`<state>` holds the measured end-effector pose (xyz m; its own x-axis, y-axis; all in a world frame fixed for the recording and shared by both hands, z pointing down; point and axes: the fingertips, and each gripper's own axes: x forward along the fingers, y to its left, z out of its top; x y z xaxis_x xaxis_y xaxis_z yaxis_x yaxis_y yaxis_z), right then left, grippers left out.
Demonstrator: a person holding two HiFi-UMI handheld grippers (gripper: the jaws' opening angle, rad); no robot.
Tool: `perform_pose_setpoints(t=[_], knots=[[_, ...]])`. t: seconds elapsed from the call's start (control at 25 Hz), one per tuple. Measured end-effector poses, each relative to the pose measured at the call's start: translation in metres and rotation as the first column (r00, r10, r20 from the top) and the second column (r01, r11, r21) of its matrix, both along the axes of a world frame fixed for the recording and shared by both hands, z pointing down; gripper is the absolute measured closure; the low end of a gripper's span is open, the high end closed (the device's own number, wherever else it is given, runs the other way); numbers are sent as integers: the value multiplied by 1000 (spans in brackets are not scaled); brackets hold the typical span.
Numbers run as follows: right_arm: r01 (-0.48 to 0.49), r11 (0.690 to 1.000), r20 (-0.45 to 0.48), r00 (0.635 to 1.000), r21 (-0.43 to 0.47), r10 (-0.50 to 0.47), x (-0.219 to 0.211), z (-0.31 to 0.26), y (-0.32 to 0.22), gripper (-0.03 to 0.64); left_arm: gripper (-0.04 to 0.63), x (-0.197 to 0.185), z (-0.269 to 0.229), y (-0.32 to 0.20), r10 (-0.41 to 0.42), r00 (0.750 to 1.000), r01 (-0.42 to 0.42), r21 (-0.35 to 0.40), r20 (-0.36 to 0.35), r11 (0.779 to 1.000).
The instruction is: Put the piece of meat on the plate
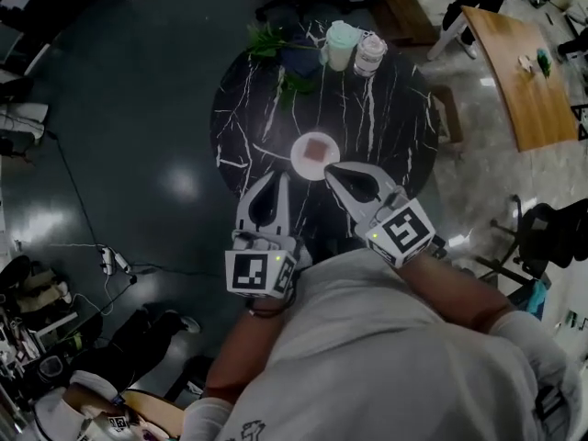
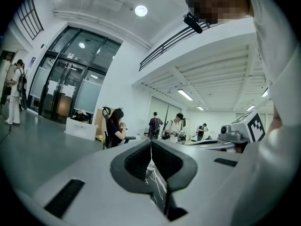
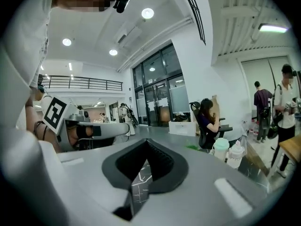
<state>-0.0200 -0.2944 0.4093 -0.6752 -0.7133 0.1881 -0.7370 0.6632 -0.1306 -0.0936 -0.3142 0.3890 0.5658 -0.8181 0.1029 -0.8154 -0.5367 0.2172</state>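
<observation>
Closest to the lens: light grey shirt [image 1: 395,356] of the person, with both forearms reaching forward. On the left forearm, grey left hand-held gripper [image 1: 278,178] with its marker cube. Jaws pressed together at the tips, nothing between them, only a slice of the bench visible through the gap lower down. On the right forearm, grey right hand-held gripper [image 1: 329,167], likewise closed and empty. Both held high and nearly level, so looking out across the hall and not down at the work. From the head view, tips just short of the plate and touching nothing.

Below them, round black bench with white marble veins [image 1: 248,118]. Near its middle, small white round plate [image 1: 297,157], and lying flat on it, inside the rim, the square reddish-brown piece of meat [image 1: 317,148]. Seems already finished, judging from this: meat resting where wanted, so no reason to grip. Probably closed and held away so as not to knock the plate.

At the far edge of the bench, well apart from the plate, pale green lidded cup [image 1: 341,44], clear bottle [image 1: 369,53] and some green leaves [image 1: 269,39], presumably set aside to leave working room.
</observation>
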Motion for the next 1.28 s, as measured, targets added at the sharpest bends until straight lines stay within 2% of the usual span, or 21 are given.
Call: perform_pose_setpoints(t=[0.32, 0.72, 1.28], knots=[[-57, 994, 26, 998, 88, 55, -5, -63, 36, 615, 588, 0, -62, 39, 72, 997, -72, 99, 4, 992], [-116, 976, 49, 993, 184, 109, -2, -103, 59, 615, 588, 2, -97, 63, 121, 992, -123, 179, 23, 976], [-117, 971, 55, 993, 209, 107, -5, -115, 68, 615, 588, 0, -103, 72, 125, 992, -127, 191, 19, 973]])
